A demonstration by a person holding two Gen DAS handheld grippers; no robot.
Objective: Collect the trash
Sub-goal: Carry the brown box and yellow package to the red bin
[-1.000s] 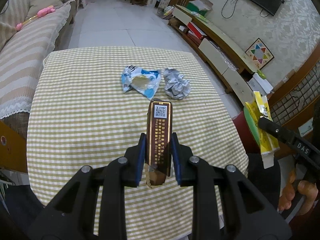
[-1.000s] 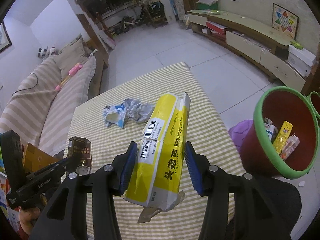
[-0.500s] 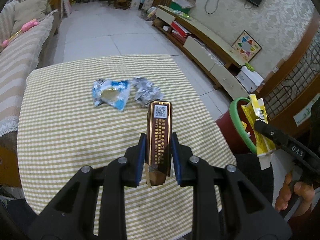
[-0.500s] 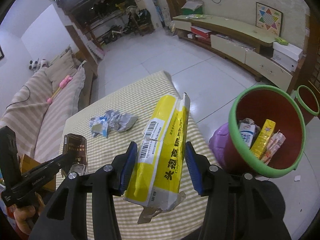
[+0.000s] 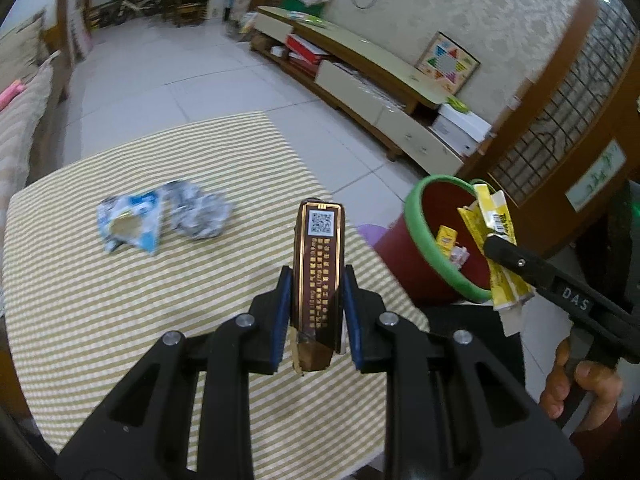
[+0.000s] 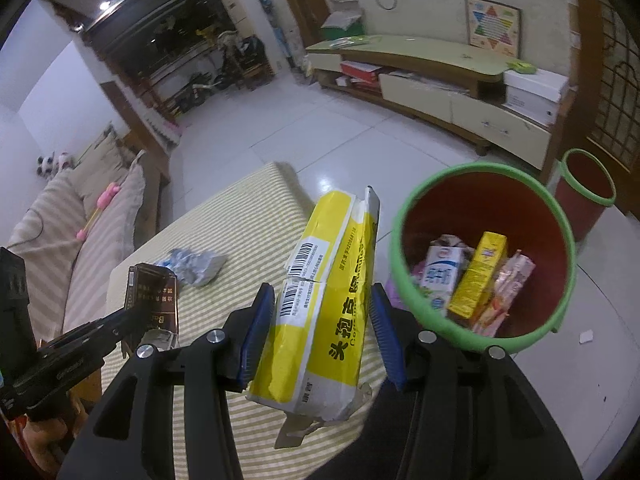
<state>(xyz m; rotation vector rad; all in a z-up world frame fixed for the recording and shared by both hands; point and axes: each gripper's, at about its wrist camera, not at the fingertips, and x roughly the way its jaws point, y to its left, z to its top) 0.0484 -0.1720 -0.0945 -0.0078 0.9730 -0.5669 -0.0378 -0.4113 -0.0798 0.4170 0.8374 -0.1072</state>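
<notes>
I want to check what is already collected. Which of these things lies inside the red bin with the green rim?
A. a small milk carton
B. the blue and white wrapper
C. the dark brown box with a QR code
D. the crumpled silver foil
A: the right wrist view shows a small milk carton inside the red bin, beside a yellow carton.

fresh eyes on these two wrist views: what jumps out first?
Both grippers are loaded. The right gripper clamps a torn yellow carton beside the green-rimmed red bin, which already holds cartons. The left gripper pinches a slim brown-and-gold box upright over the checked tablecloth. Farther back on the cloth lie a blue-white wrapper and a crumpled foil wad, still uncollected.
</notes>
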